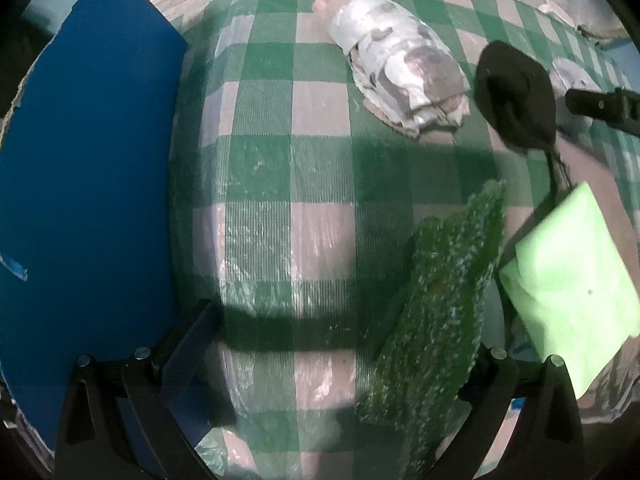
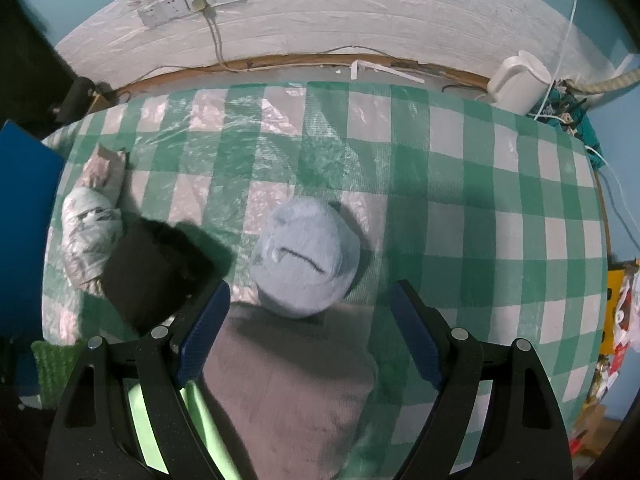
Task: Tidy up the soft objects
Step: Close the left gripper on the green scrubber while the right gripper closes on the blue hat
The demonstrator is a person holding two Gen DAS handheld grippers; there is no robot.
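Observation:
My left gripper [image 1: 336, 344] is open over the checked tablecloth [image 1: 280, 168]. A dark green fuzzy cloth [image 1: 440, 312] leans against its right finger and hides the tip. Beside it lies a light green folded cloth [image 1: 568, 280]. Farther off are a black soft piece [image 1: 516, 96] and a rolled patterned cloth [image 1: 400, 60]. My right gripper [image 2: 310, 286] is open above a grey towel [image 2: 292, 392]. A light blue fuzzy ball [image 2: 306, 256] sits just past its fingertips. The black soft piece [image 2: 148, 272] lies at the left finger, touching the patterned roll [image 2: 88, 236].
A blue board [image 1: 88, 184] stands along the table's left side. A white jug [image 2: 520, 80] and tangled cables [image 2: 568, 116] sit at the table's far right corner. Wall sockets [image 2: 188, 0] are behind the table. Part of the other gripper [image 1: 600, 104] shows at the right edge.

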